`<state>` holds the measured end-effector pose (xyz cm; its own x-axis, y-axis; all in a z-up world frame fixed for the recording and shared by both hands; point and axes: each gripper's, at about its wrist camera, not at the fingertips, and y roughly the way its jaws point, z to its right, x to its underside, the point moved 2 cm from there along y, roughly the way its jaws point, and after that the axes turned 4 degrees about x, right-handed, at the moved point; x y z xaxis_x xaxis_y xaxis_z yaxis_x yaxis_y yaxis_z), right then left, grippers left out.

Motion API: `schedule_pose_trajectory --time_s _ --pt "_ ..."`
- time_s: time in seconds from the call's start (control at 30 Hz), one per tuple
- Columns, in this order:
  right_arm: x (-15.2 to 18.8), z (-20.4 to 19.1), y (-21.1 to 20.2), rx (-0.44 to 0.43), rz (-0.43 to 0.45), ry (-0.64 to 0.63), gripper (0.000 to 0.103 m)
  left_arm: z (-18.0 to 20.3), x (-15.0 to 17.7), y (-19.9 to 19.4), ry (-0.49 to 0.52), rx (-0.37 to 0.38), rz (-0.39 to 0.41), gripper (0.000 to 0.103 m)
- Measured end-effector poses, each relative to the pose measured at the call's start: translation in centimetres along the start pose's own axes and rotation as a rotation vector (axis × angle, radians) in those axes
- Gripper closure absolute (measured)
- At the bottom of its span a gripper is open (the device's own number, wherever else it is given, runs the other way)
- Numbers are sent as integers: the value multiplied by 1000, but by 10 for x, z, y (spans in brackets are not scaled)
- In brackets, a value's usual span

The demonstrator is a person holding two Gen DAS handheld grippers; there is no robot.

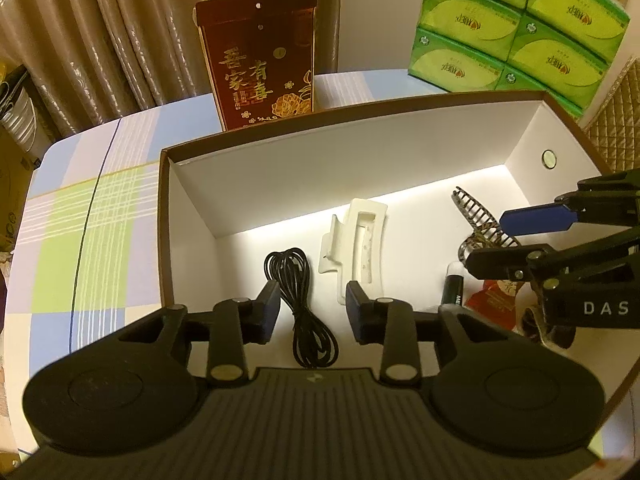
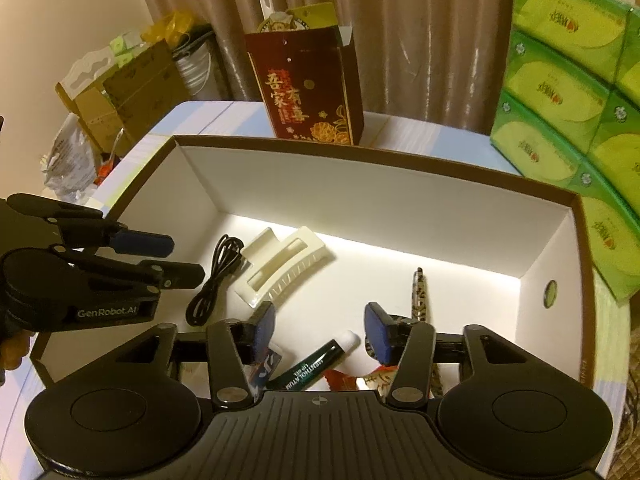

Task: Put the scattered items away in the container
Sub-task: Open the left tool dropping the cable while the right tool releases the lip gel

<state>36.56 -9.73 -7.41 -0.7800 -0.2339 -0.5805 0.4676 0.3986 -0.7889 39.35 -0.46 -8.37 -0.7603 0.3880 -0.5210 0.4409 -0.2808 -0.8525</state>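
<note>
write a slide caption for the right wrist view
Open right gripper above the box holding cable, white hair clip and lip balm.

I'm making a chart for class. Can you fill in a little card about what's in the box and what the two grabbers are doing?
box: open, white inside, brown rim
cable: coiled, on box floor
white clip: beside cable
lip balm: lying flat
spotted clip: near right wall
red wrapper: partly hidden
left gripper: open, above cable, holding nothing
right gripper: open, above lip balm, holding nothing
behind box: red carton, tissue packs

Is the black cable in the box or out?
In. The black cable lies coiled on the box floor, beside the white hair clip.
</note>
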Motion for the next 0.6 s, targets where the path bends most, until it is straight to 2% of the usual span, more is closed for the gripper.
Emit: schedule_pose_trajectory --time_s 0.07,0.17,0.23,0.3,0.37,0.43,0.6 --pt "1 -1 -6 2 12 1 50 1 1 -4 -1 -1 5 70" --pt "2 -2 -17 9 35 5 39 2 3 -13 0 1 14 66" --pt "4 -4 -25 14 51 2 36 4 4 -20 2 2 26 59" --pt "6 -5 -33 20 61 2 34 7 7 -29 9 6 43 57" --pt "8 -6 -40 32 70 0 28 11 9 -39 14 11 58 51" --pt "11 -8 -48 41 84 -6 25 14 12 -48 21 11 73 42" --pt "20 -12 -70 55 116 -6 20 24 20 -71 44 10 109 34"
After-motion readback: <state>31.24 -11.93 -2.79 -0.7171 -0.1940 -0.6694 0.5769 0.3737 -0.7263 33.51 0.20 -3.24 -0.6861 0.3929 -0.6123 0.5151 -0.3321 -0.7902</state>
